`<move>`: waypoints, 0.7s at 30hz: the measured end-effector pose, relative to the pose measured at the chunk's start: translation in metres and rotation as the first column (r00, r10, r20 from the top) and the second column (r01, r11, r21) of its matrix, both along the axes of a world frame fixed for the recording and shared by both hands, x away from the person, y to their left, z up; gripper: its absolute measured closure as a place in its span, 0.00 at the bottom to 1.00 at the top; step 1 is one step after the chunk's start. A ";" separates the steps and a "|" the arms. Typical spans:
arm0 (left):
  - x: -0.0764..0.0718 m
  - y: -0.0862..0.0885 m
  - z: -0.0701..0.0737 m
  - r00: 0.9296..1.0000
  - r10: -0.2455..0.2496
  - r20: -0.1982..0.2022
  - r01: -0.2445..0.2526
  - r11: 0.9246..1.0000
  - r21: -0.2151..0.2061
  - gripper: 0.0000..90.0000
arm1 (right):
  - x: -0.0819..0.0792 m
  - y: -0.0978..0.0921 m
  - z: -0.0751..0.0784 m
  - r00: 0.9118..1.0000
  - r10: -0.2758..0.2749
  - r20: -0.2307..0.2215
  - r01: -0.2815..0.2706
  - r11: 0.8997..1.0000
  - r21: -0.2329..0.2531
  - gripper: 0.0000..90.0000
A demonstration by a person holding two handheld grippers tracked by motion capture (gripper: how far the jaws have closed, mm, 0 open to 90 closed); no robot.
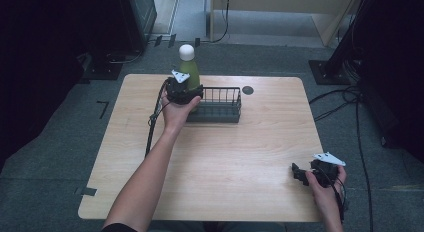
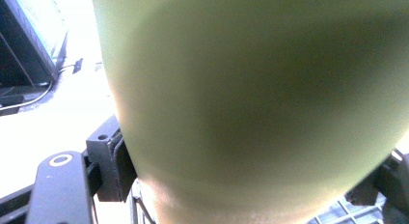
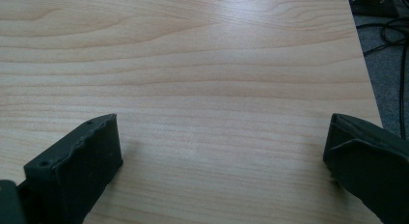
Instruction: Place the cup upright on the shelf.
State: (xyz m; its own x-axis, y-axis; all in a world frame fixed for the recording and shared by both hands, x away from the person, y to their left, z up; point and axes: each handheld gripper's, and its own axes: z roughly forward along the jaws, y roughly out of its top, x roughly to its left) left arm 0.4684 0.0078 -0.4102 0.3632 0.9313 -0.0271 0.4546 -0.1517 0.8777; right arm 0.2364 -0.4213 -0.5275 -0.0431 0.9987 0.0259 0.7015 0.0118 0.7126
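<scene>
A green bottle [image 1: 190, 72] with a white cap [image 1: 186, 52] stands upright at the left end of a dark wire basket [image 1: 222, 112] on the far part of the table. My left gripper [image 1: 192, 95] is shut on the bottle's lower body. In the left gripper view the bottle [image 2: 260, 89] sits between the black jaws of my left gripper [image 2: 251, 185], which press on both its sides; basket wire [image 2: 337, 215] shows below. Whether the bottle rests on the basket floor I cannot tell. My right gripper [image 1: 298, 173] stands open near the table's front right; in its own view my right gripper [image 3: 222, 156] holds nothing above bare wood.
The light wooden table [image 1: 225, 162] has a round black grommet [image 1: 247, 90] right of the basket. Its right edge [image 3: 366, 79] lies close to the right gripper. Cables [image 1: 350, 99] and a black stand base [image 1: 325, 72] are on the grey floor to the right.
</scene>
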 end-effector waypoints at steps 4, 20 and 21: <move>0.000 0.001 0.001 1.000 -0.005 0.000 0.005 1.000 -0.015 0.20 | 0.000 0.000 0.000 1.000 0.000 0.000 0.000 1.000 0.000 0.00; -0.002 0.003 0.005 1.000 -0.006 -0.014 0.006 0.999 -0.036 0.17 | 0.000 0.000 0.000 1.000 0.000 0.000 0.000 1.000 0.000 0.00; -0.002 0.004 0.005 1.000 -0.005 -0.012 0.005 0.999 -0.039 0.17 | 0.000 0.000 0.000 1.000 -0.001 -0.001 0.001 1.000 0.000 0.00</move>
